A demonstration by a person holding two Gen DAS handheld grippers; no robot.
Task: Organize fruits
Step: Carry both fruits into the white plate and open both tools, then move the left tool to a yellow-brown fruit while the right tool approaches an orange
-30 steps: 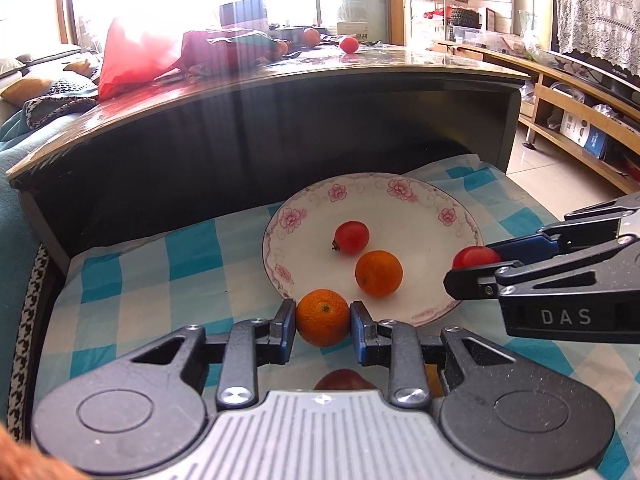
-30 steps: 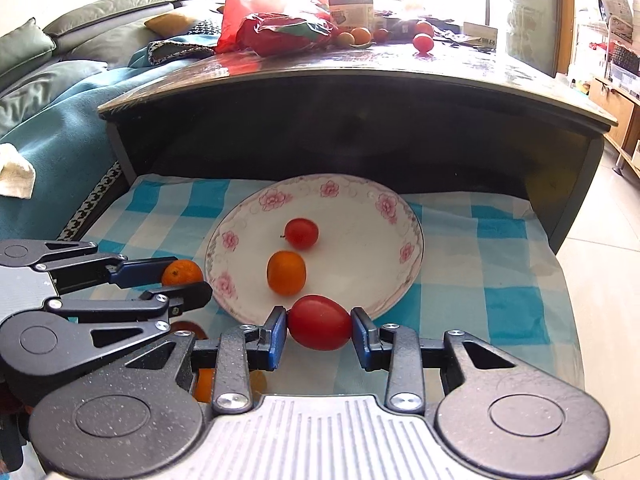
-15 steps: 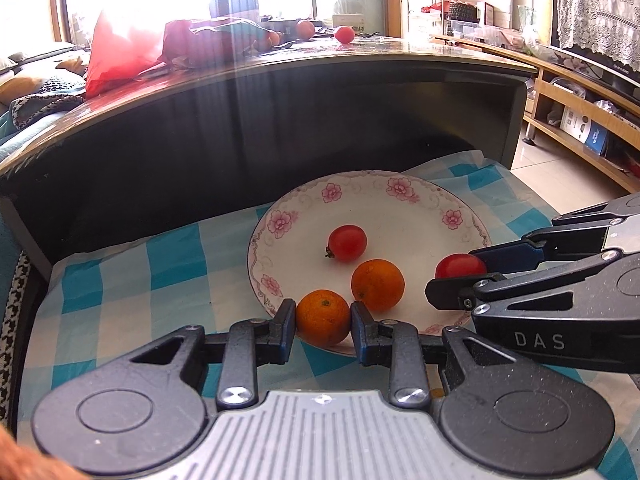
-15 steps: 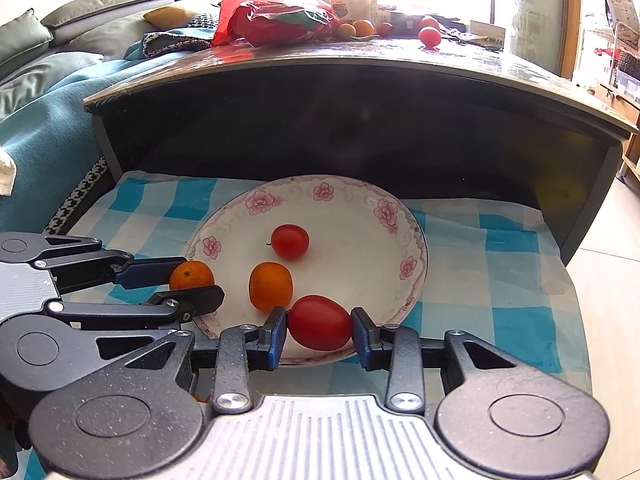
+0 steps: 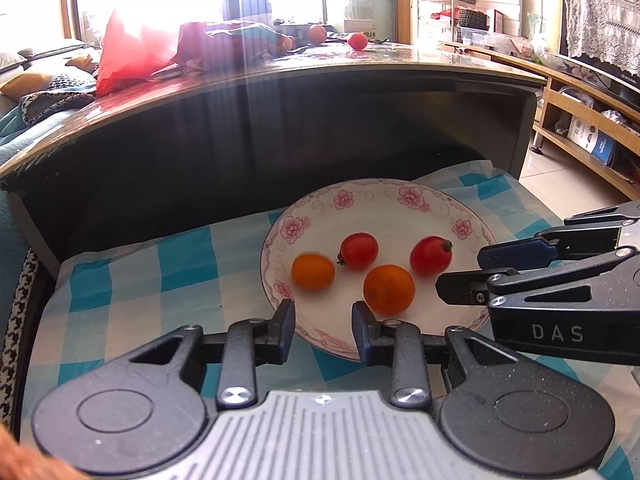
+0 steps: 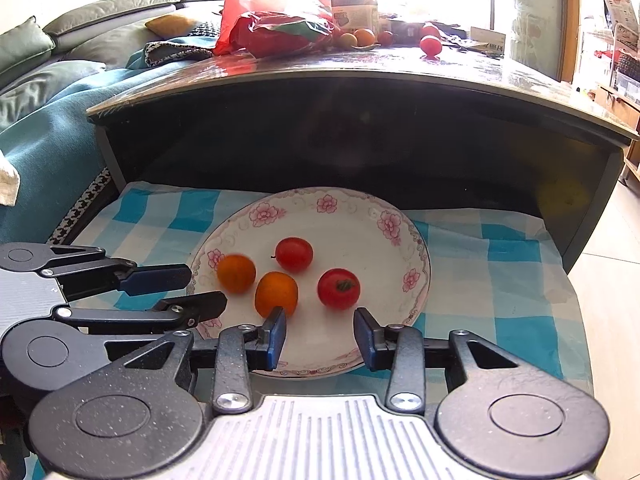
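A white flowered plate [image 5: 400, 204] [image 6: 360, 216] lies on a blue checked cloth. On it lie two oranges [image 5: 313, 271] [image 5: 389, 289] and two red tomatoes [image 5: 359, 251] [image 5: 431, 256]. In the right wrist view they show as oranges [image 6: 236, 273] [image 6: 277, 294] and tomatoes [image 6: 294, 254] [image 6: 339, 288]. My left gripper [image 5: 323, 330] is open and empty at the plate's near rim. My right gripper [image 6: 320, 334] is open and empty over the plate's near edge, just behind the nearer tomato.
A dark low table [image 5: 280, 120] overhangs the cloth behind the plate. On its top lie a red bag [image 6: 280, 20] and more fruit [image 6: 430, 45]. A sofa with a teal blanket [image 6: 48, 120] is at the left. Shelves [image 5: 580, 112] stand at the right.
Both grippers have opened and let go. The orange from the left and the tomato from the right now lie on the plate. Both grippers have drawn back slightly.
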